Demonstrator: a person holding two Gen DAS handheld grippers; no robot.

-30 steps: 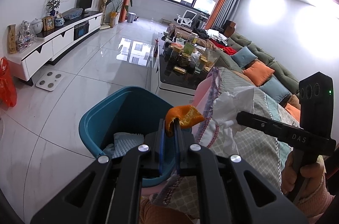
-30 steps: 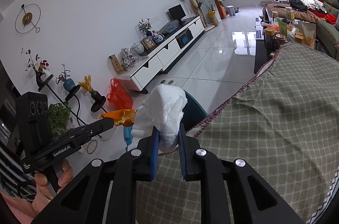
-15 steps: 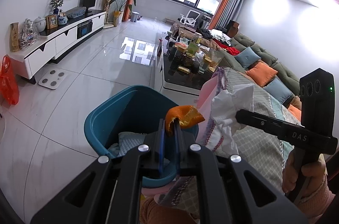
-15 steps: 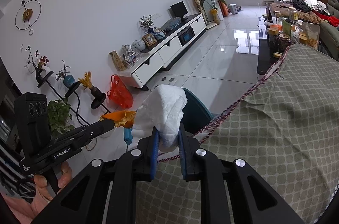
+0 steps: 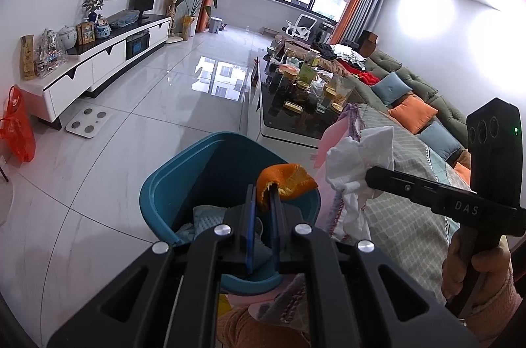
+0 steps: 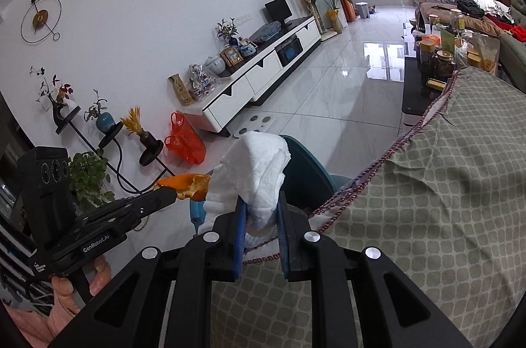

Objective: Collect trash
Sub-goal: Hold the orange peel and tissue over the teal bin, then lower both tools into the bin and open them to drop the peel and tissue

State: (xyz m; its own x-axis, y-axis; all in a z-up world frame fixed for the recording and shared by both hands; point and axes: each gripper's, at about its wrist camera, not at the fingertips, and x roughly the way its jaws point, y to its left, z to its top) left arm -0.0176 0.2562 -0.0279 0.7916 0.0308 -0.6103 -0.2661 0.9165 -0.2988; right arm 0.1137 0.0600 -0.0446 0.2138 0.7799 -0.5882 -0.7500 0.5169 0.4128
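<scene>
My left gripper (image 5: 263,200) is shut on an orange peel (image 5: 284,180) and holds it over the near rim of a teal trash bin (image 5: 164,186) on the floor. Crumpled paper lies in the bin. My right gripper (image 6: 261,213) is shut on a crumpled white tissue (image 6: 259,163), beside the bin at the edge of a table covered with a grey-green patterned cloth (image 6: 427,216). In the right wrist view the left gripper (image 6: 171,193) with the peel (image 6: 189,183) is just left of the tissue. The tissue also shows in the left wrist view (image 5: 358,160).
A black glass coffee table (image 5: 263,104) with several jars stands beyond the bin. A green sofa (image 5: 411,85) with cushions runs along the right. A white TV cabinet (image 5: 92,65), a red bag (image 5: 16,127) and a scale (image 5: 88,124) are on the left.
Both grippers have shifted slightly toward the bin, still holding the peel and the tissue. The bin sits more under the left gripper now.
</scene>
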